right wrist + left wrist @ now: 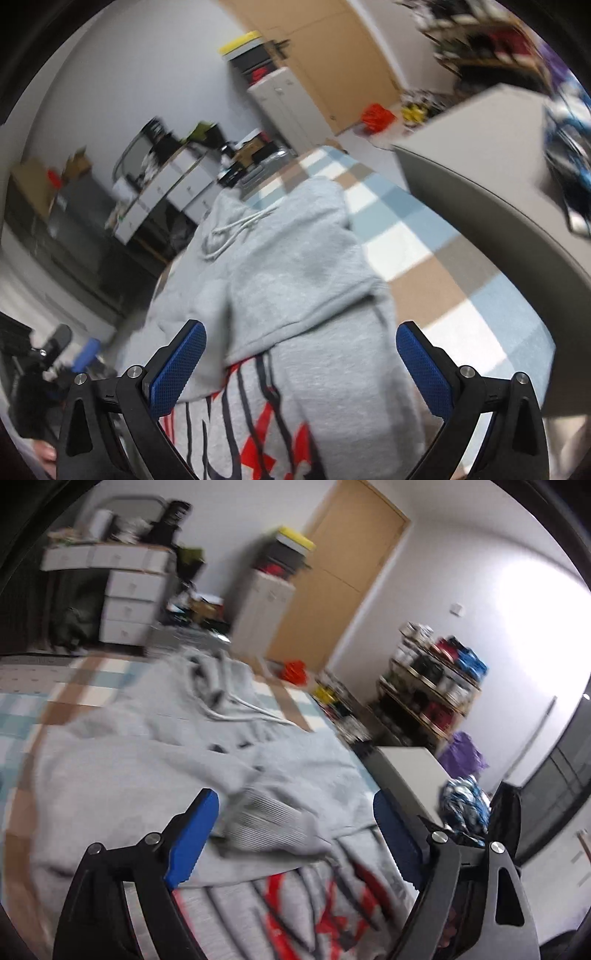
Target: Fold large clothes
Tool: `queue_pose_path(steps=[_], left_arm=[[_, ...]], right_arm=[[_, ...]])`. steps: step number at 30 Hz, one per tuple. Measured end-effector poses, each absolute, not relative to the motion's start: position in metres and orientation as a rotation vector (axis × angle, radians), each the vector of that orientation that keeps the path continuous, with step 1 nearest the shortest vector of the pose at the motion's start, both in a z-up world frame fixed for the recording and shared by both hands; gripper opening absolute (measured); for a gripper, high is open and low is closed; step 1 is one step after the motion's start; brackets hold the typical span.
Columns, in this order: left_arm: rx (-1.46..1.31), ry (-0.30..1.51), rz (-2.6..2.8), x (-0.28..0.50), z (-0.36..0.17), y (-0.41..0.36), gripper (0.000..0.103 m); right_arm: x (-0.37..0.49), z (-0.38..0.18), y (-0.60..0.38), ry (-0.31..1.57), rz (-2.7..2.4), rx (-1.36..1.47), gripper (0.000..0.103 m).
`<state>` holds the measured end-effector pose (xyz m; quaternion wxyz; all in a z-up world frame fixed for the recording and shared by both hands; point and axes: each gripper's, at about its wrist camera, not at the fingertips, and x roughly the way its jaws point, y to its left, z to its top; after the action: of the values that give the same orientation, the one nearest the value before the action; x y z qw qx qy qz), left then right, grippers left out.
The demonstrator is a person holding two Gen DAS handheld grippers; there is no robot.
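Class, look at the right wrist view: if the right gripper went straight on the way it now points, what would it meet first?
Most likely the grey hoodie on the checked bed cover. The right gripper has open jaws with the hoodie's cloth directly ahead between them; blur leaves depth uncertain.

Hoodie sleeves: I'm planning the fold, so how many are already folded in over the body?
2: one sleeve lies across the grey hoodie, the other lies folded in from the opposite side.
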<state>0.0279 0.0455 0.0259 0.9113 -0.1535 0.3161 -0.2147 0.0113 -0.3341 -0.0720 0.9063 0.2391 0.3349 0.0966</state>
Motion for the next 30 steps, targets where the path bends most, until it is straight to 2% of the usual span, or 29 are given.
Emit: queue_pose_path(steps=[2,6,9,12,18,20,21,22,24,25,30], left_arm=[[-0.377,0.632,-0.406,0.018,0.021,0.060,0.083],[-0.490,0.638,-0.348,0.024,-0.003,0.079,0.083],[-0.560,0.649,-0.271,0.029,-0.014,0.099,0.083],[-0.632,0.652,-0.243,0.032,-0.017,0.117,0.083],[-0.748,0.629,-0.203,0.034,-0.021,0.143,0.083],[-0.782,0.637,-0.201,0.038,-0.024,0.145,0.083],[-0.789,0.640,-0.200,0.038,-0.025,0.146,0.083],[-0.794,0.644,-0.194,0.040,-0.026,0.146,0.083],[-0.796,0.651,-0.188,0.039,-0.028,0.146,0.083],[-0.797,0.653,-0.187,0.040,-0.029,0.144,0.083],[-0.760,0.670,-0.175,0.040,-0.032,0.137,0.083]], right_arm=[[0.020,-0.058,-0.308,0.703,0.235,0.367,0.103],[0.045,-0.027,-0.216,0.716,0.322,-0.153,0.103],[0.053,-0.040,-0.152,0.720,0.372,-0.502,0.103],[0.057,-0.064,-0.110,0.750,0.440,-0.688,0.103],[0.074,-0.109,-0.087,0.865,0.490,-0.788,0.102],[0.081,-0.112,-0.093,0.911,0.514,-0.728,0.090],[0.089,-0.110,-0.100,0.955,0.545,-0.643,0.066],[0.093,-0.108,-0.103,0.976,0.550,-0.593,0.037],[0.107,-0.098,-0.117,1.010,0.520,-0.441,0.021],[0.110,-0.092,-0.123,1.015,0.533,-0.379,0.016],[0.133,-0.048,-0.192,0.923,0.550,0.094,0.013]])
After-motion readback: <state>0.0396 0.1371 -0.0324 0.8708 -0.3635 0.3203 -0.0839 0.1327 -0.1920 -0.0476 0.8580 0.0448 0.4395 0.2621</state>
